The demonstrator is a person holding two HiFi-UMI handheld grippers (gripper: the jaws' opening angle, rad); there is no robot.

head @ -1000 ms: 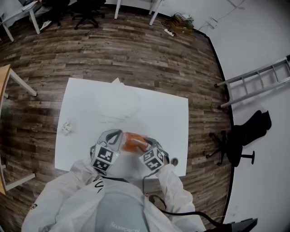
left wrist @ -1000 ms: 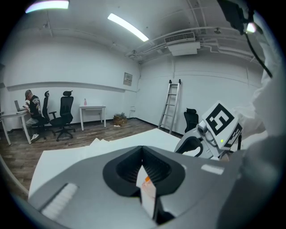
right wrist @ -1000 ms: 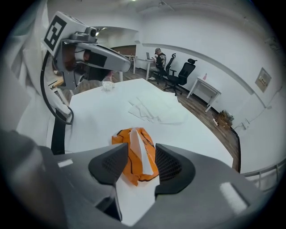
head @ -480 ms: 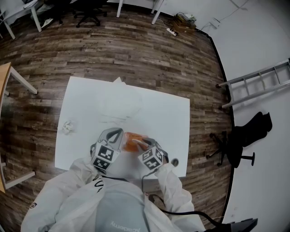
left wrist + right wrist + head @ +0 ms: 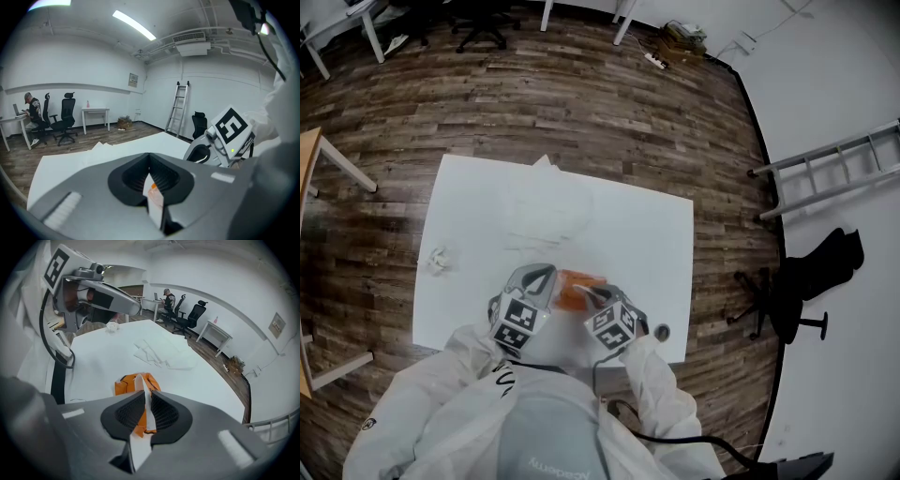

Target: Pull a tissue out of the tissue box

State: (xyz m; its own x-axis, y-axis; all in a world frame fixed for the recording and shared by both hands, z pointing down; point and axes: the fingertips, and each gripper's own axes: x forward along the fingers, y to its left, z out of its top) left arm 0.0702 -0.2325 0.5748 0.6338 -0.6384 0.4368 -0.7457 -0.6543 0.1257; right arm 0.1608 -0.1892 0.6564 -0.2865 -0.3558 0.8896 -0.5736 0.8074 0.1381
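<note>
The tissue box, an orange soft pack, lay on the white table near its front edge, just ahead of the person and between the two grippers.

At the far left of the table a crumpled tissue sat alone, well apart from the box. Further right and toward the back edge, a pile of flat tissues was spread out, near the box but not touching it.

The left gripper met the left end of the box. Its jaws were pressed together on a white-and-orange edge of the pack, which showed as a thin flap between the pads.

The box lay flat on the table just right of that grip, with its top turned up.

The right gripper pointed steeply down over the right part of the box. Its jaws had just been closing and stood almost together, pinching a white tissue. The tissue rose from the top of the box and ran on between the pads toward the camera.

Right of the table, past a strip of wooden floor, a metal ladder leaned at the white wall. A black office chair stood below it, well apart from the table.
</note>
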